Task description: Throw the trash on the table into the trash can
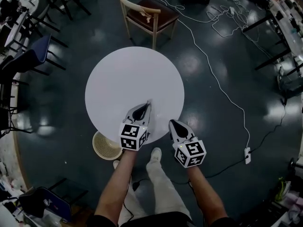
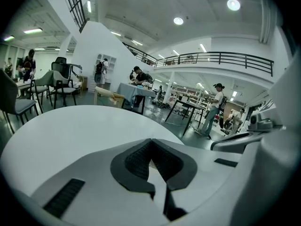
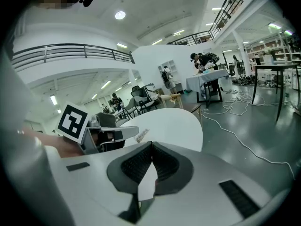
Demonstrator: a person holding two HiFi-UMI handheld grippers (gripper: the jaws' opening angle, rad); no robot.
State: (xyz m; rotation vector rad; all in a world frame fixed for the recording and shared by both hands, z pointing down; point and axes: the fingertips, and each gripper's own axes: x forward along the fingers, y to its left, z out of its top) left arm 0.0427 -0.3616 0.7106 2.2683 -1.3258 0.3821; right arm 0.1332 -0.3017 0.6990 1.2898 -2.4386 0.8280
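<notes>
Left gripper (image 1: 146,106) reaches in over the near rim of the round white table (image 1: 128,74) at lower centre of the head view. Its jaws are pressed tight together, and its own view shows nothing wedged between the ribbed pads. Right gripper (image 1: 172,122) hangs just off the table's lower right edge, also clamped shut and empty, probably kept back so the other one can work.

A small pale scrap (image 3: 142,134), the only trash I can find, sits right at the left gripper's tip near the table edge. It is clearest left of centre in the right gripper view and shows only as a thin sliver in the head view. The left gripper seems to be placed there for that scrap. Whether the tip pinches it or merely touches it cannot be told, because the left gripper view hides whatever lies just past its own nose.

The woven trash can (image 1: 105,145) stands on the floor at lower left, partly tucked under the tabletop, so its inside is largely cut off. That position would make for a short carry. The rest of the tabletop looks bare. A wooden chair (image 1: 147,13) stands beyond the table at the top.
</notes>
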